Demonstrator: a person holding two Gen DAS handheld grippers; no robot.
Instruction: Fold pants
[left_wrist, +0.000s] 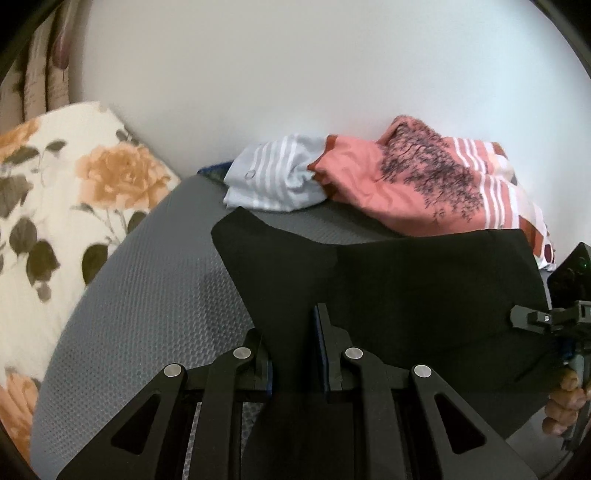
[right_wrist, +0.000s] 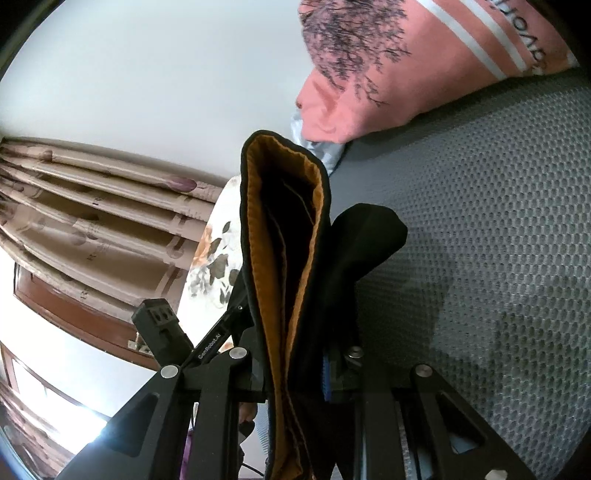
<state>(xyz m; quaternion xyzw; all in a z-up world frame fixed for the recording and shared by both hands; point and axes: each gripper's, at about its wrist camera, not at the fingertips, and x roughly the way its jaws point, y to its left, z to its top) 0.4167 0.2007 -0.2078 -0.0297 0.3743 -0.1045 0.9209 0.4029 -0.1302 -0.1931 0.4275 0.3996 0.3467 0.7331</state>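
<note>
Both grippers hold the black pants (left_wrist: 388, 288) above the grey mattress (left_wrist: 147, 295): the left gripper (left_wrist: 291, 354) and right gripper (right_wrist: 295, 373) each pinch an edge with fingers nearly closed. Mid-fold, I'd say; next, lay it flat.

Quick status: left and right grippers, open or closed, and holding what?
Left gripper: closed on the black pants, near one edge.
Right gripper: closed on the same pants, where the orange lining shows.
</note>
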